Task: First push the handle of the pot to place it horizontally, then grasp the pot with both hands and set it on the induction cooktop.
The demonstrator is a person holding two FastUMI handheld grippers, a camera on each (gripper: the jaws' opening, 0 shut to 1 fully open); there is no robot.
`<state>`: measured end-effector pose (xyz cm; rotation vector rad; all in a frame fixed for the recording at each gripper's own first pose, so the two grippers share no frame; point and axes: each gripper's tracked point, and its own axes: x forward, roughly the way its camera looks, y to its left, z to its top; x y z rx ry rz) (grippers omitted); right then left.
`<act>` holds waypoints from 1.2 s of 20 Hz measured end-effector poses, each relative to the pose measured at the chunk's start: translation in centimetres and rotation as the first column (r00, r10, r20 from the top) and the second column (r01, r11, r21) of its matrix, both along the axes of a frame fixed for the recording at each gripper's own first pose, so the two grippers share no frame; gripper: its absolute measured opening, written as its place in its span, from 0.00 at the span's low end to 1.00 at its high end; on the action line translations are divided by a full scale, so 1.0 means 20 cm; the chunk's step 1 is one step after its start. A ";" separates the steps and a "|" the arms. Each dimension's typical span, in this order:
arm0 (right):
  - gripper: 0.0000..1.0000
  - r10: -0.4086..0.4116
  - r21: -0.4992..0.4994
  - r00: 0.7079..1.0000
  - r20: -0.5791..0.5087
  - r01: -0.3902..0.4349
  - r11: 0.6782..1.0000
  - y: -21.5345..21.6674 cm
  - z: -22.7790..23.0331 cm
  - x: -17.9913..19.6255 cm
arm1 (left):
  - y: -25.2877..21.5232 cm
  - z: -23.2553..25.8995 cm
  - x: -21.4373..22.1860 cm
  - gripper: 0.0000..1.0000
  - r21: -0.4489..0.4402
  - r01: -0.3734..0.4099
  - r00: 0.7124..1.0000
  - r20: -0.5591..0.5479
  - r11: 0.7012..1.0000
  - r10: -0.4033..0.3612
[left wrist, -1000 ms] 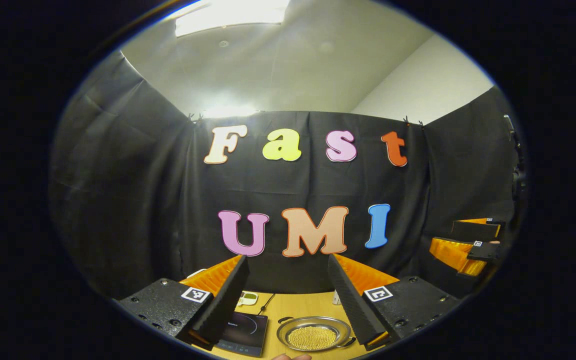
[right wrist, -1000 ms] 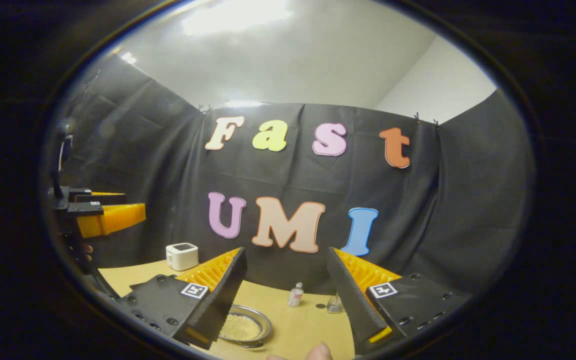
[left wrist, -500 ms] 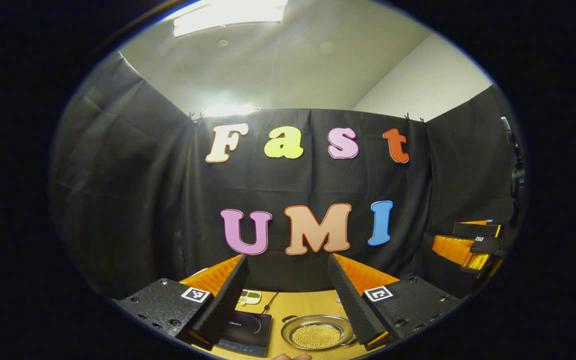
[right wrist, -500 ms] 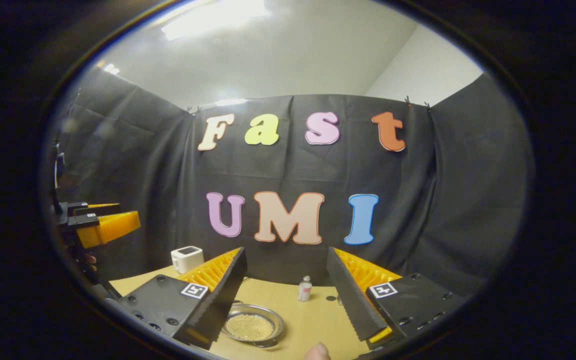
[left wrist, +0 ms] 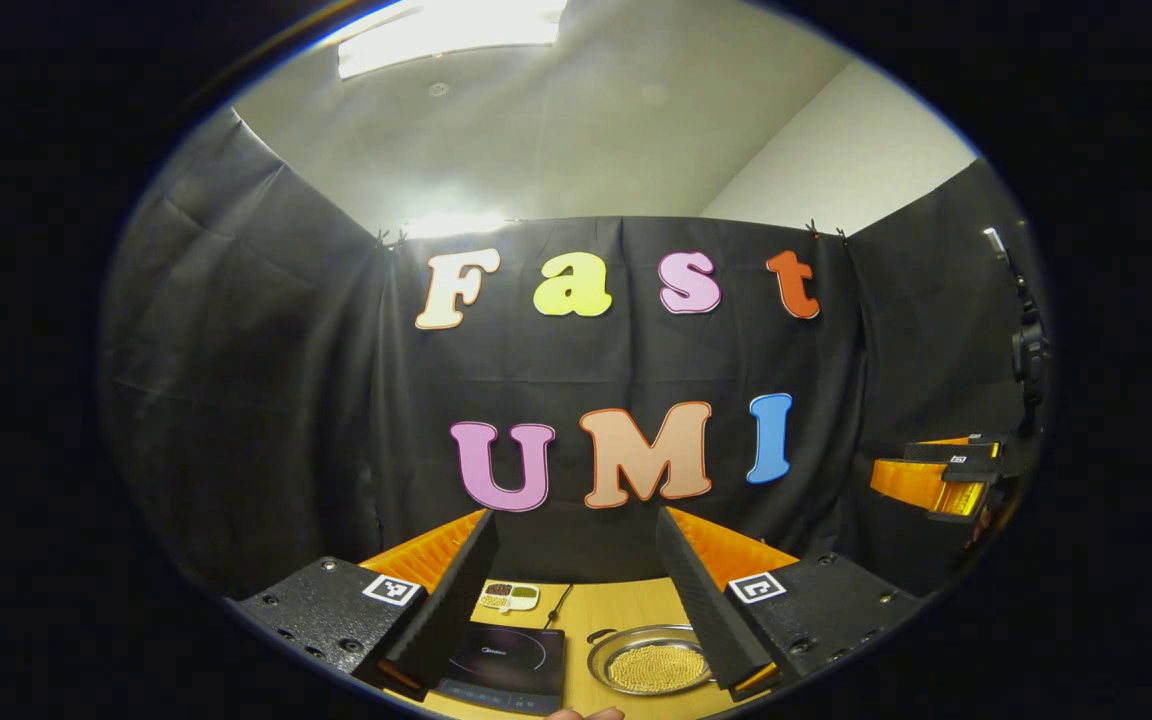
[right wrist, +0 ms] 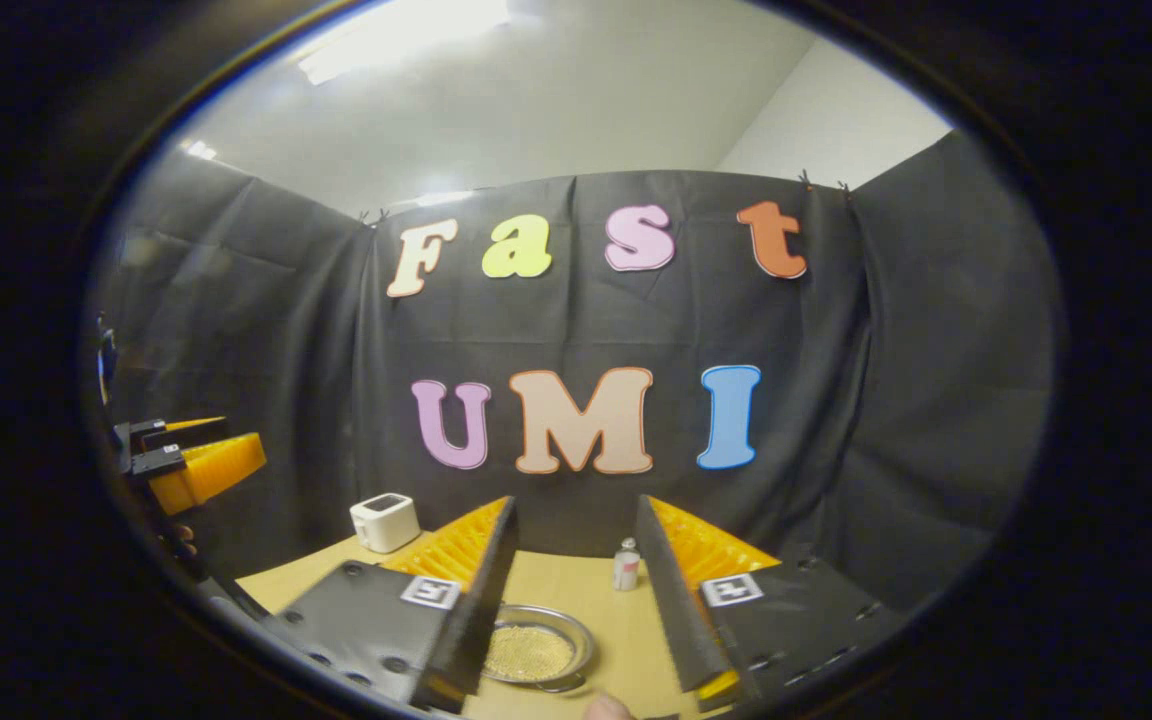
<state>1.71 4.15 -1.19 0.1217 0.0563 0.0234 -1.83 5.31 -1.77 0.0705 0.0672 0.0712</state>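
Low in the left gripper view, the pot [left wrist: 654, 662] sits on the counter [left wrist: 611, 605] just right of the cooktop [left wrist: 504, 665]. The left gripper [left wrist: 576, 590] has its jaws wide apart, holding nothing. The right gripper [right wrist: 571, 580] is likewise spread and empty, with the pot [right wrist: 534, 652] at lower centre.

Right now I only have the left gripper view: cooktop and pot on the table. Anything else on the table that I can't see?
Observer: Yes. The right gripper view shows a small bottle standing on the table, beyond the pot.
Operator: Anything more?
Observer: A white box-shaped appliance sits near the table's far left corner in that view.
Operator: Right gripper open?
Observer: Yes. The right gripper has its fingers apart and holds nothing.
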 end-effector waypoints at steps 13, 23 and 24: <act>0.02 0.029 0.040 0.993 -0.112 -0.025 0.999 0.21 -0.16 0.03 | 0.16 -0.13 0.00 0.94 -0.020 0.032 0.999 -0.030 0.999 -0.033; 0.00 0.182 0.114 0.960 -0.213 -0.160 0.980 0.28 -0.49 0.29 | 0.20 -0.26 0.27 0.94 -0.023 -0.001 0.996 -0.084 1.000 -0.001; 0.00 0.186 0.120 0.956 -0.226 -0.162 0.979 0.27 -0.53 0.32 | 0.19 -0.27 0.32 0.94 -0.023 -0.005 0.996 -0.086 1.000 0.003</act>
